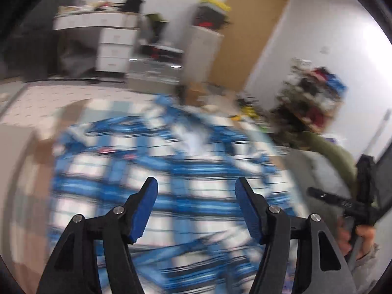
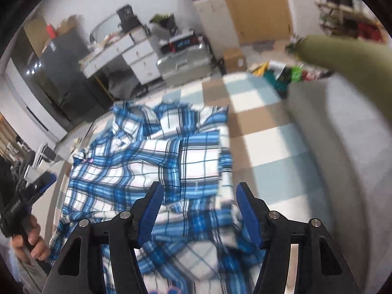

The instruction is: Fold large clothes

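Left gripper (image 1: 196, 186): fingers spread apart, nothing between the blue pads; it points downward over the plaid shirt, which fills the blurred lower half of the left wrist view.
Right gripper (image 2: 197, 191): fingers spread apart, empty; it tilts down toward the near edge of the shirt.
Left hand (image 2: 29, 240): seen at the lower left edge of the right wrist view, fingers curled round the black handle of its gripper, beside the shirt's left edge.
Right hand (image 1: 355, 237): seen at the lower right of the left wrist view, closed round its gripper's handle, with a grey cuff below it.
Sleeve (image 2: 355, 56): olive green, an arm reaching in from the upper right across the right wrist view.
Plaid shirt (image 2: 152, 152): blue, white and black check, lying spread and rumpled on the checked bed cover, with creases and loose folds over its upper part; neither gripper touches it as far as can be seen.
Bed cover (image 2: 264, 132): squares of pale blue, white and tan, bare to the right of the shirt.
Grey cushion (image 2: 330, 127): lies along the right side of the bed cover, apart from the shirt.
Background: a white desk with drawers (image 2: 137, 56) and a wooden door (image 2: 259, 5) stand beyond the bed.
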